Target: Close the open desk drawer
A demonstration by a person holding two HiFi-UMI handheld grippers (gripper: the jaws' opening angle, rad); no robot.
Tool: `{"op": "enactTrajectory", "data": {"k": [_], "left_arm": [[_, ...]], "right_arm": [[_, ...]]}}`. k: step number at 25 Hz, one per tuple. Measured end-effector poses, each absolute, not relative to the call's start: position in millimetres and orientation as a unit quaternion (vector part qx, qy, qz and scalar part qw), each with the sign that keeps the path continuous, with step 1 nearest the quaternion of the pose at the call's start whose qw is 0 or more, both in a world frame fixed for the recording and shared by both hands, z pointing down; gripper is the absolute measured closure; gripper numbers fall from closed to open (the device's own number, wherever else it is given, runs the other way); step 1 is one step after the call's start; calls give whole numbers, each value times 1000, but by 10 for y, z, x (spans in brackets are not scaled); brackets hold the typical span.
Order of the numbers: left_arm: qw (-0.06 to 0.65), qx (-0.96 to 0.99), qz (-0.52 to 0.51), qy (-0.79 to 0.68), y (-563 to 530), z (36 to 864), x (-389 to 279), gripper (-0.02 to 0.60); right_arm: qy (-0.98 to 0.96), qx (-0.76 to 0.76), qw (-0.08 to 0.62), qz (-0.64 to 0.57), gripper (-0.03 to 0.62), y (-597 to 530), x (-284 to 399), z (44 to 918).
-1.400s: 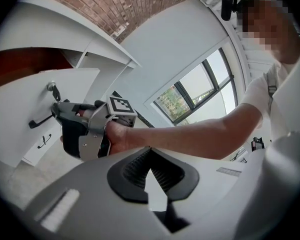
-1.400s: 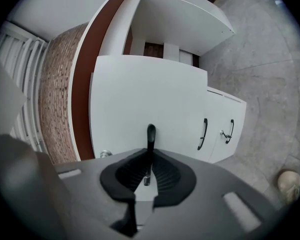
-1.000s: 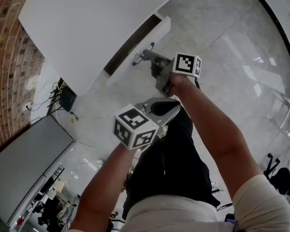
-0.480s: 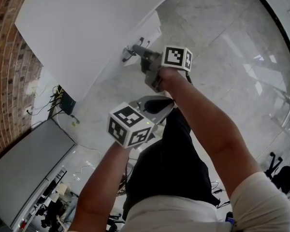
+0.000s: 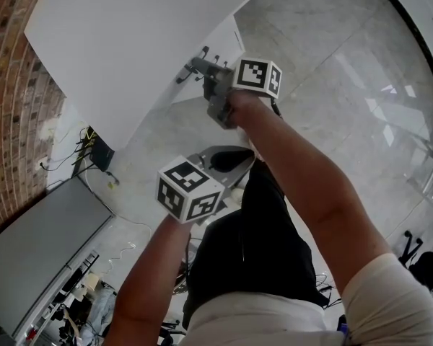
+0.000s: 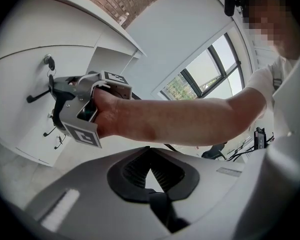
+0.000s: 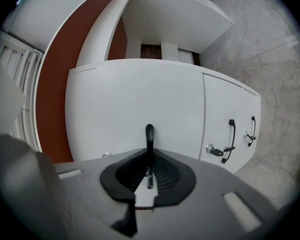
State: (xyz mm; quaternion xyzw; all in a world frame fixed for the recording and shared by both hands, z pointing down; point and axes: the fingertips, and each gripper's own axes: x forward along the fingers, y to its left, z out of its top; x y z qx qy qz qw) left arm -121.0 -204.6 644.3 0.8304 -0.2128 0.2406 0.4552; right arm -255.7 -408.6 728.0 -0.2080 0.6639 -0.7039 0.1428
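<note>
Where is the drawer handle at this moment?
In the right gripper view, the black handle sits between the right hand-held gripper's jaws on the white drawer front, left of the keyed lock.

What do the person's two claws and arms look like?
The left claw and the right claw each have a grey body with black ribbed pads and a white cube with black square markers. The arms are bare; a short white sleeve shows on the right one.

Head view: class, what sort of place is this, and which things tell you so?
Probably an office: a white desk, cables by the brick wall and a polished stone floor.
</note>
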Motion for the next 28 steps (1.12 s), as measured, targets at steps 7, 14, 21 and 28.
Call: {"op": "enactTrajectory", "data": {"k": [7,14,21,28], "left_arm": [[455,831,234,-217,-2003,6469,-1213,575],[457,831,225,-222,-2010,6478,-1277,575],[455,833,217,-227,-1998,6467,-1282,575],[449,837,218,-225,-1890,6354,-1228,575]], "right_arm": [[663,-208,154,-703,568,-4135,-2619,7264],[665,-207,155,-701,568,-4163,-2651,7305],[670,-217,144,-695,566,-4159,-2655,7298],[679,-237,121,-684,561,-4045,-2554,7269]]}}
